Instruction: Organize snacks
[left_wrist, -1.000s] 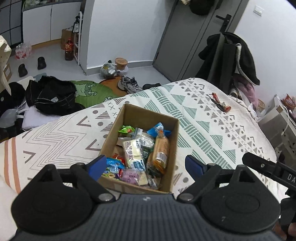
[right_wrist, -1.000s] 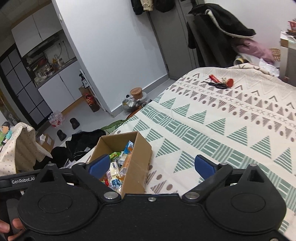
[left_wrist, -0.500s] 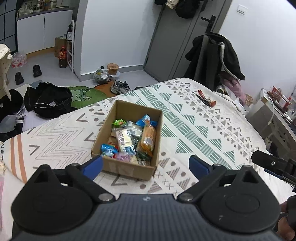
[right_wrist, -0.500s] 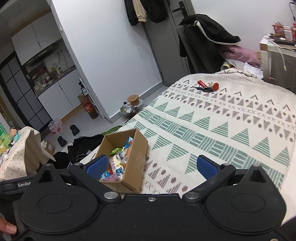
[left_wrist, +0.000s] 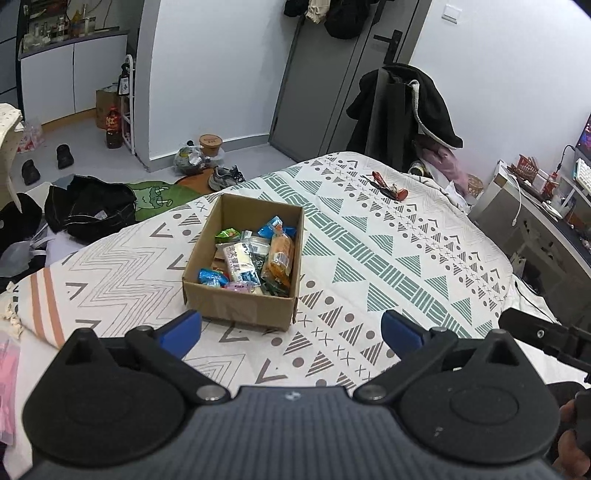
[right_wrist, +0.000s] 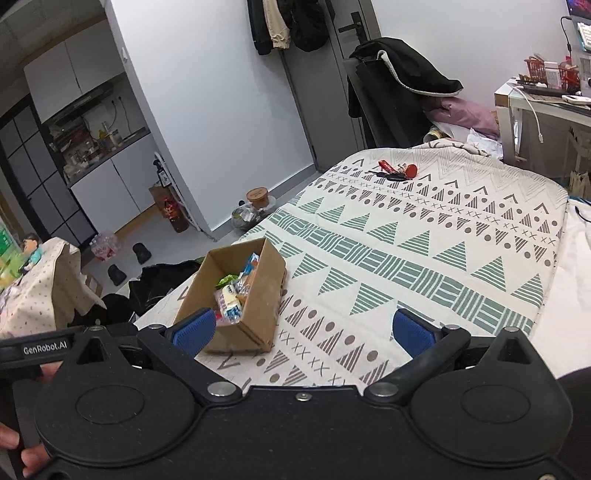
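An open cardboard box sits on the patterned bedspread, filled with several snack packets, among them an orange bread pack and blue and green wrappers. The box also shows in the right wrist view, at the left. My left gripper is open and empty, held above the bed just in front of the box. My right gripper is open and empty, to the right of the box and behind it.
Keys with a red tag lie at the far end of the bed. A chair draped with a black coat stands beyond it. Black clothes and shoes lie on the floor at left. A desk stands at right.
Both grippers have pulled back and risen away from the box, which now looks smaller and farther off. Both stay open and empty.
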